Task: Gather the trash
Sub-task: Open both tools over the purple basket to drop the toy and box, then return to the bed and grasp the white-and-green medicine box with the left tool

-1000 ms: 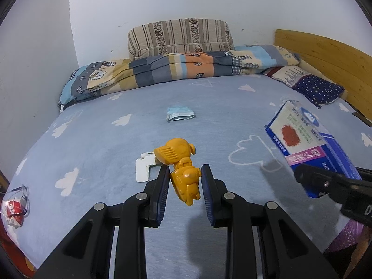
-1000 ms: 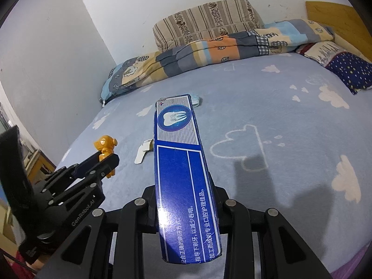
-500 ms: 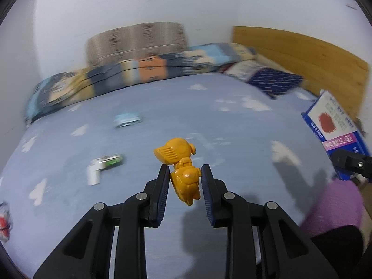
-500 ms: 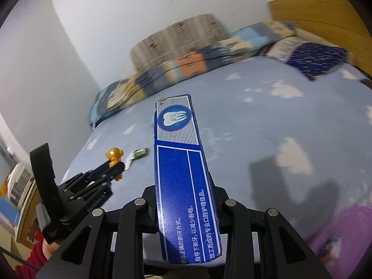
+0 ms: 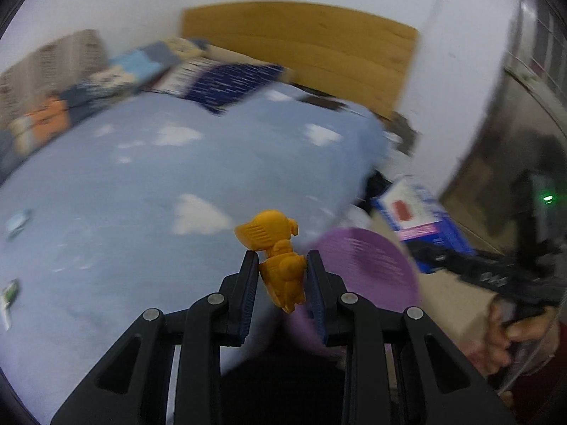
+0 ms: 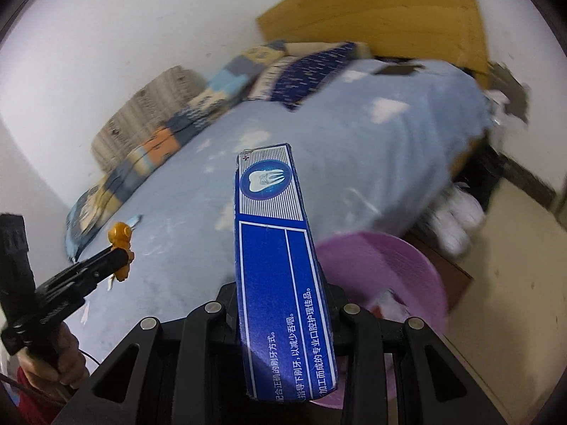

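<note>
Both grippers clamped: left gripper (image 5: pixel 282 272) on an orange toy (image 5: pixel 280 251), right gripper (image 6: pixel 280 304) on a blue box (image 6: pixel 276 265).

Held at its lower half, the box runs lengthwise out along the fingers, its tooth-logo end pointing away over the bed (image 6: pixel 354 148). Pinched at its body, the toy stands upright with its head above the pads. A purple bin (image 6: pixel 400 265) sits on the floor just beside the bed's edge, below both loads.
</note>
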The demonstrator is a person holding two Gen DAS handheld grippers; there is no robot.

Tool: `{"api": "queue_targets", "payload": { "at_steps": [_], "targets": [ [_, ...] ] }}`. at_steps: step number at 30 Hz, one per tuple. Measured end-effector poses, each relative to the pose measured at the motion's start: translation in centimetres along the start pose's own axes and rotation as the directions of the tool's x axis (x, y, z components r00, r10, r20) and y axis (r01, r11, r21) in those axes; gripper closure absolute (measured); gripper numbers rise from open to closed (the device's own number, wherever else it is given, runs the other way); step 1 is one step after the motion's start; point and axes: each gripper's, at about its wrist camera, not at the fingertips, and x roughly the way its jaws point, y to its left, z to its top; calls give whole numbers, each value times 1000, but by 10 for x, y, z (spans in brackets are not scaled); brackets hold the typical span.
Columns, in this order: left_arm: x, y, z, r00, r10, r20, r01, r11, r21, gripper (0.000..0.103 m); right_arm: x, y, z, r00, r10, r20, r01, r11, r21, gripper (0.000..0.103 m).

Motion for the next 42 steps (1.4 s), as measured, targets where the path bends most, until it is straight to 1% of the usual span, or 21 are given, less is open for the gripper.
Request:
{"api": "queue_targets", "payload": {
  "at_steps": [3, 6, 9, 10, 11, 12, 13, 14, 17, 20, 22, 26, 29, 32, 35, 38, 39, 40, 41, 42],
  "targets": [
    [20, -30, 3, 997, -50, -52, 53, 998, 46, 76, -3, -21, -8, 1000, -16, -12, 16, 999, 35, 71],
    [36, -50, 3, 994, -68, -88, 75, 994, 81, 76, 1, -41, -13, 999, -23, -24, 25, 996, 89, 71],
    [49, -61, 5, 989, -88, -120, 99, 991, 88, 76, 2, -54, -16, 999, -28, -28, 31, 993, 116, 70],
    [54, -64, 6, 987, -92, -131, 104, 991, 88, 74, 3, -58, -16, 999, -29, -32, 33, 992, 122, 69],
    [59, -66, 8, 986, -93, -141, 106, 991, 85, 64, 6, -60, -17, 999, -33, -38, 37, 991, 126, 68],
    [59, -66, 8, 986, -92, -139, 104, 991, 81, 59, 9, -63, -16, 998, -34, -50, 40, 991, 130, 66],
    [58, -65, 8, 987, -90, -134, 101, 992, 78, 58, 9, -65, -19, 998, -35, -55, 43, 990, 136, 60],
    [57, -65, 8, 987, -93, -133, 104, 992, 74, 58, 9, -68, -19, 998, -40, -54, 47, 988, 145, 57],
    [53, -58, 9, 988, -92, -126, 100, 993, 55, 57, 7, -73, -16, 998, -49, -41, 55, 987, 152, 57],
    [41, -41, 9, 992, -81, -102, 84, 996, 20, 55, 4, -72, -14, 998, -53, -28, 56, 988, 144, 57],
    [29, -26, 8, 995, -63, -76, 63, 998, -2, 54, 4, -66, -10, 999, -37, -21, 40, 990, 136, 57],
    [3, 17, 1, 1000, 15, -20, -16, 999, -47, 52, 11, -39, 1, 1000, 16, -15, -14, 996, 88, 57],
    [-17, 59, -5, 998, 68, 9, -67, 992, -109, 52, 25, -5, 10, 997, 64, -35, -64, 998, 14, 57],
    [-40, 110, -16, 989, 143, 24, -137, 976, -169, 50, 42, 37, 16, 991, 117, -64, -120, 991, -60, 57],
    [-61, 166, -30, 971, 238, 12, -229, 946, -228, 48, 59, 81, 18, 980, 172, -100, -184, 975, -124, 57],
    [-83, 230, -47, 941, 338, -24, -332, 906, -263, 47, 78, 122, 17, 965, 220, -146, -244, 954, -175, 57],
    [-88, 245, -52, 930, 365, -35, -361, 893, -269, 46, 83, 134, 16, 960, 231, -161, -260, 947, -191, 57],
    [-94, 268, -58, 915, 399, -51, -397, 874, -279, 45, 89, 148, 15, 954, 243, -176, -277, 938, -210, 57],
    [-97, 281, -61, 909, 412, -60, -412, 866, -285, 44, 94, 158, 15, 950, 252, -187, -290, 930, -224, 57],
    [-100, 303, -68, 898, 432, -79, -435, 849, -300, 43, 99, 169, 14, 945, 260, -198, -303, 923, -238, 57]
  ]
}}
